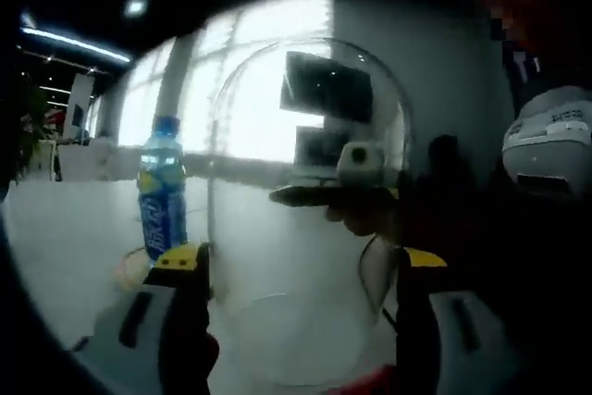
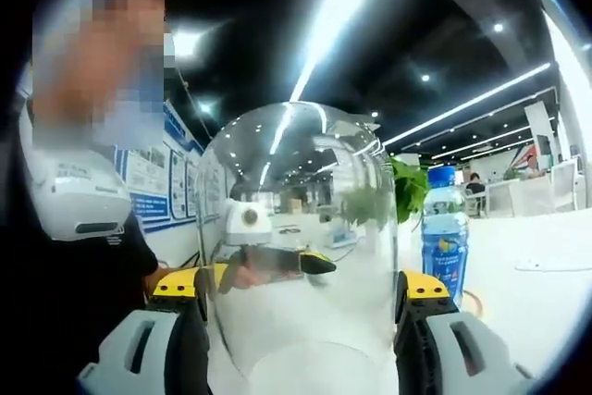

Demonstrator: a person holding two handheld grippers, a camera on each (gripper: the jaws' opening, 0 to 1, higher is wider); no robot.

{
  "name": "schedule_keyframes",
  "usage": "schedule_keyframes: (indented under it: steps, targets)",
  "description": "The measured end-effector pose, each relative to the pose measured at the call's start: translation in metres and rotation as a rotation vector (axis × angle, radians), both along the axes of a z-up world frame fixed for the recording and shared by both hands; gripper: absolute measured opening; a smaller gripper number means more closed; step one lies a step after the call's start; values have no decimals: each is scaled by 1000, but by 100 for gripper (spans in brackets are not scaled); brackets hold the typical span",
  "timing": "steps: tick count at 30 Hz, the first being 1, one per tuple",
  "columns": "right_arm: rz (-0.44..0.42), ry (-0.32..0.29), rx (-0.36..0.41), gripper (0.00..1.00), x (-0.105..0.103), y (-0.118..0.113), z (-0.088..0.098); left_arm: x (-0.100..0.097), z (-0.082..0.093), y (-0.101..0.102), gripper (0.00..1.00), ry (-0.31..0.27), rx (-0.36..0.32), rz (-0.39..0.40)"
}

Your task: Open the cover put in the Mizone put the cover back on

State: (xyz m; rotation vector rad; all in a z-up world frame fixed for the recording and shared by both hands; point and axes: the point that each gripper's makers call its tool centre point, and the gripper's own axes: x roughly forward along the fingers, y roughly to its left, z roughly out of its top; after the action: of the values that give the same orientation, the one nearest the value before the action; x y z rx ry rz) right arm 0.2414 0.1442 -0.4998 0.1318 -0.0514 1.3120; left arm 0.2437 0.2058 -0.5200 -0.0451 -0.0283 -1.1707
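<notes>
A clear dome cover (image 1: 305, 136) stands upright between the jaws of my left gripper (image 1: 301, 261), whose yellow-tipped jaws press on its two sides. From the opposite side my right gripper (image 2: 298, 289) is shut on the same cover (image 2: 296, 164) in the same way. Through the clear wall each view shows the other gripper facing it. The blue Mizone bottle (image 1: 162, 191) stands upright on the white table outside the cover, left of it in the left gripper view. In the right gripper view the bottle (image 2: 444, 228) is to the right of the cover.
White table (image 1: 65, 238) stretches away behind the bottle. A thin ring (image 2: 476, 302) lies on the table at the bottle's foot. A person in dark clothes (image 2: 83, 275) stands close beside the cover. A green plant (image 2: 407, 191) stands behind it.
</notes>
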Motion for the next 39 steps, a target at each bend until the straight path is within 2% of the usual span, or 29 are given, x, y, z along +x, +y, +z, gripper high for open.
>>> schedule_keyframes:
  steps: [3,7,10,11,13,21,26,27,28,29,31,32,34,36,39]
  targets:
    - [-4,-4,7,77,0,0,0,-2,1,2,68,-9,6,19]
    - [-4,-4,1,77,0,0,1,0,1,2,69,56,-26,36]
    - [-4,-1,-14,77,-1,0,1,1,-1,2,69,72,-27,31]
    - [-3,0,-17,77,-1,0,0,1,-1,2,69,68,-27,31]
    - [-2,2,-23,77,-1,1,0,-2,2,2,70,18,-26,16]
    - [-18,-48,-35,78,-2,3,-3,0,3,2,71,44,-55,21]
    - [-22,-40,-30,78,-2,4,-2,0,5,1,73,59,-59,15]
    - [-24,-36,-27,78,-2,4,-2,1,7,2,72,53,-67,14]
    - [-25,-34,-25,78,-2,4,-2,1,13,2,72,79,-117,13]
    - [-25,-33,-24,78,-2,4,-2,1,15,4,72,93,-135,8]
    - [-26,-33,-24,78,-2,4,-2,-1,20,8,73,77,-155,-3]
    - [-25,-33,-23,78,-2,4,-2,1,20,8,72,86,-152,-7]
    - [-21,-25,-20,78,-2,3,-1,7,6,10,73,90,-69,15]
    - [-14,-12,-10,78,-1,2,0,5,-1,5,74,91,-24,11]
    - [-7,-3,2,77,-2,2,0,5,-4,1,77,108,-35,30]
